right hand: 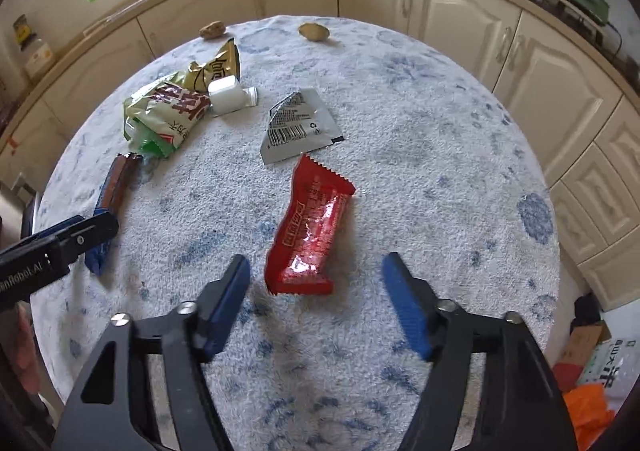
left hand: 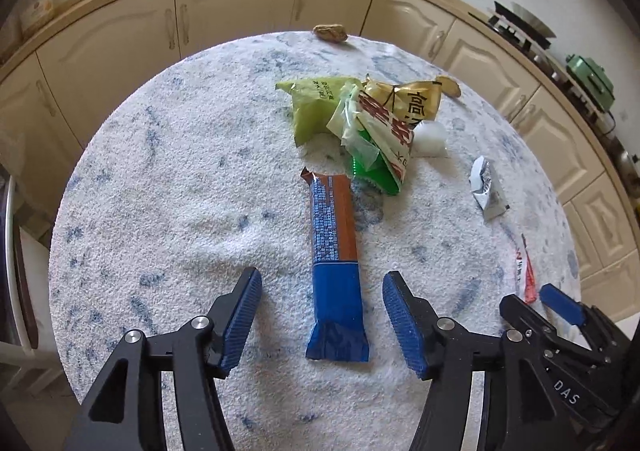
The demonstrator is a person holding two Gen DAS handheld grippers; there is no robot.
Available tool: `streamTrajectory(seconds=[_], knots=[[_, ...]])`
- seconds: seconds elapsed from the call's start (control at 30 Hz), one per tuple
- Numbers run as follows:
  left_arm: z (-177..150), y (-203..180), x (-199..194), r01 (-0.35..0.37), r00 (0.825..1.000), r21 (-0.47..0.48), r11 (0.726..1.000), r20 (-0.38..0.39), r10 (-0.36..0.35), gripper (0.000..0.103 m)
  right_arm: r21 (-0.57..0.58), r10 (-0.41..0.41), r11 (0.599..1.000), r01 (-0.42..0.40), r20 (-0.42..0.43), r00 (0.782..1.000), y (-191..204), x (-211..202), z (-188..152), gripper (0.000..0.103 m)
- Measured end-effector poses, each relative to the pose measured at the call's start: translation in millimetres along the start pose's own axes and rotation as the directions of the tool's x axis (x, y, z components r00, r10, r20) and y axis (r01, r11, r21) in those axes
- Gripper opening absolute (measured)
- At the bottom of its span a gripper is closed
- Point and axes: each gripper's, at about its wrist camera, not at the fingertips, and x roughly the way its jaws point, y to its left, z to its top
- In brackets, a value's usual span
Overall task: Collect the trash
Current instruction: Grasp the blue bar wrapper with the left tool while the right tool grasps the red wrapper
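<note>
A long blue and brown snack wrapper (left hand: pixel 335 263) lies flat on the round table, its blue end between the spread fingers of my left gripper (left hand: pixel 322 283), which is open and not touching it. The same wrapper (right hand: pixel 112 195) shows at the left of the right wrist view, partly hidden by the left gripper. A red wrapper (right hand: pixel 310 229) lies on the cloth in front of my right gripper (right hand: pixel 314 263), which is open with its pads apart from the wrapper. A pile of green, gold and red bags (left hand: pixel 360 119) sits behind, with a silver sachet (right hand: pixel 300 123) nearby.
The table wears a white cloth with blue flecks (left hand: pixel 180 171). A white plastic bottle (right hand: pixel 232 93) lies by the pile. Two brown lumps (right hand: pixel 314 31) (right hand: pixel 212 29) rest near the far edge. Cream kitchen cabinets (left hand: pixel 236 7) curve behind. Boxes and orange stuff (right hand: pixel 592 371) sit on the floor at right.
</note>
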Motion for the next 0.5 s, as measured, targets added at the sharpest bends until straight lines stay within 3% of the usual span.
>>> streamTrajectory(seconds=[0.07, 0.17, 0.2, 0.27, 0.3, 0.33, 0.5], knots=[[-2, -1, 1, -0.016, 1.000, 0.010, 1.000, 0.023, 0.016, 0.049, 0.000, -0.024, 1.000, 0.024, 0.009, 1.000, 6, 6, 4, 0.089], [-5, -2, 2, -0.045, 0.998, 0.032, 0.998, 0.036, 0.044, 0.018, -0.006, -0.063, 0.998, 0.063, 0.044, 0.997, 11, 10, 5, 0.086], [-6, -2, 2, -0.048, 0.998, 0.036, 0.998, 0.033, 0.047, 0.015, -0.006, -0.064, 0.998, 0.065, 0.047, 0.997, 11, 10, 5, 0.082], [-7, 0, 2, -0.033, 0.999, 0.040, 0.999, 0.024, 0.032, 0.015, -0.009, -0.061, 0.998, 0.061, 0.051, 0.997, 12, 5, 5, 0.056], [-5, 0, 2, -0.031, 0.999, 0.041, 0.999, 0.020, 0.030, 0.015, -0.002, -0.059, 0.998, 0.060, 0.052, 0.997, 11, 2, 5, 0.026], [-5, 0, 1, -0.031, 0.999, 0.041, 0.999, 0.018, 0.030, 0.015, 0.011, -0.049, 0.999, 0.049, 0.045, 0.998, 8, 0, 5, 0.021], [-8, -2, -6, -0.039, 0.999, 0.051, 0.998, 0.020, 0.038, 0.015, 0.050, 0.006, 0.999, -0.008, 0.036, 0.999, -2, -3, 3, 0.021]])
